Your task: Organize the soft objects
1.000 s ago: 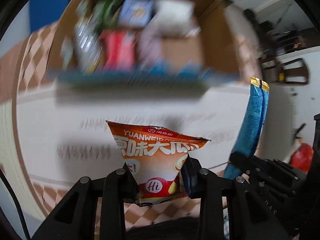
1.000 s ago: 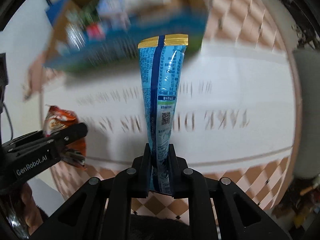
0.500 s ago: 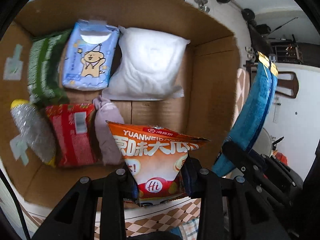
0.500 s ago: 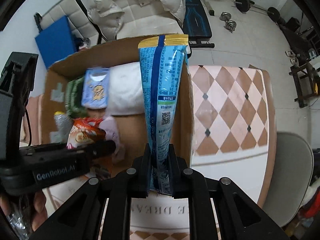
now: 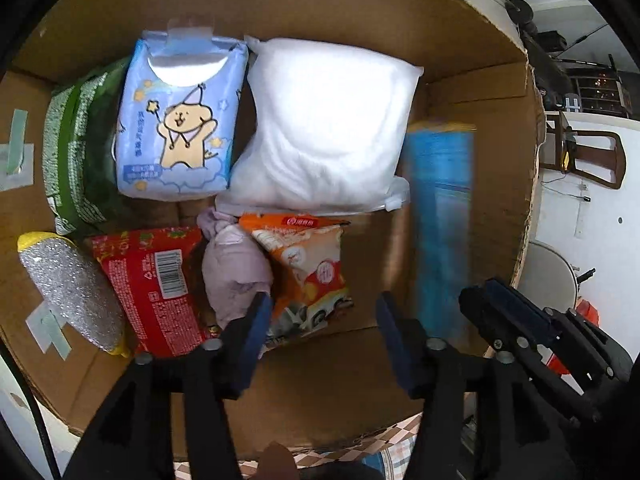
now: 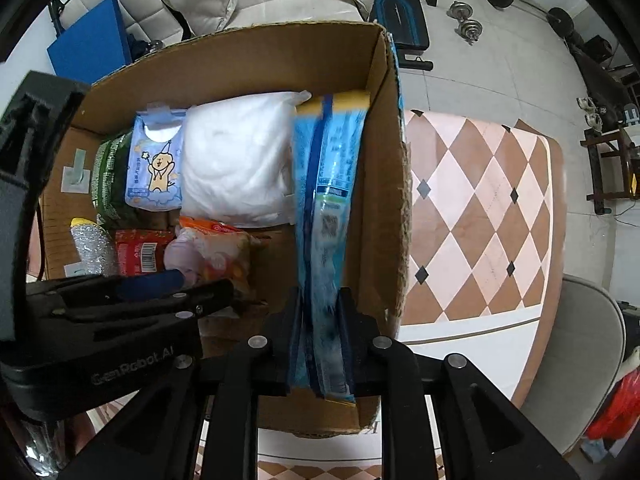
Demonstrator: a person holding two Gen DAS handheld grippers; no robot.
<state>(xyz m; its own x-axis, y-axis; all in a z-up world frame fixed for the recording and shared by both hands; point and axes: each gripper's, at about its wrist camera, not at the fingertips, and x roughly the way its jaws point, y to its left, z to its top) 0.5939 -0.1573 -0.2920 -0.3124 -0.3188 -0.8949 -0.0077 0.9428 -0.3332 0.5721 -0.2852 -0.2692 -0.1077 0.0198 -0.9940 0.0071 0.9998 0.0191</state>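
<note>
1. Long blue foil snack packet [image 6: 326,216] is motion-blurred in both views, print unreadable; its lower end is hidden between the fingers of the right gripper [image 6: 322,320], which pinches it upright against the right wall of the brown cardboard box [image 6: 384,184].
2. Left gripper [image 5: 320,308], lower centre of the left wrist view: fingers spread, nothing between them. Orange crinkly snack bag [image 5: 306,272] lies on the box floor just above them, partly covered by the left fingertip.
3. Bare cardboard floor lies between orange bag and blue packet, lower right of the box.
4. Count, seven items in the box: white pillow pack [image 5: 324,124], blue cartoon tissue pack [image 5: 180,120], green packet [image 5: 76,152], red packet [image 5: 156,284], lilac cloth bundle [image 5: 234,268], silver scrubber [image 5: 70,288], orange bag.
</note>
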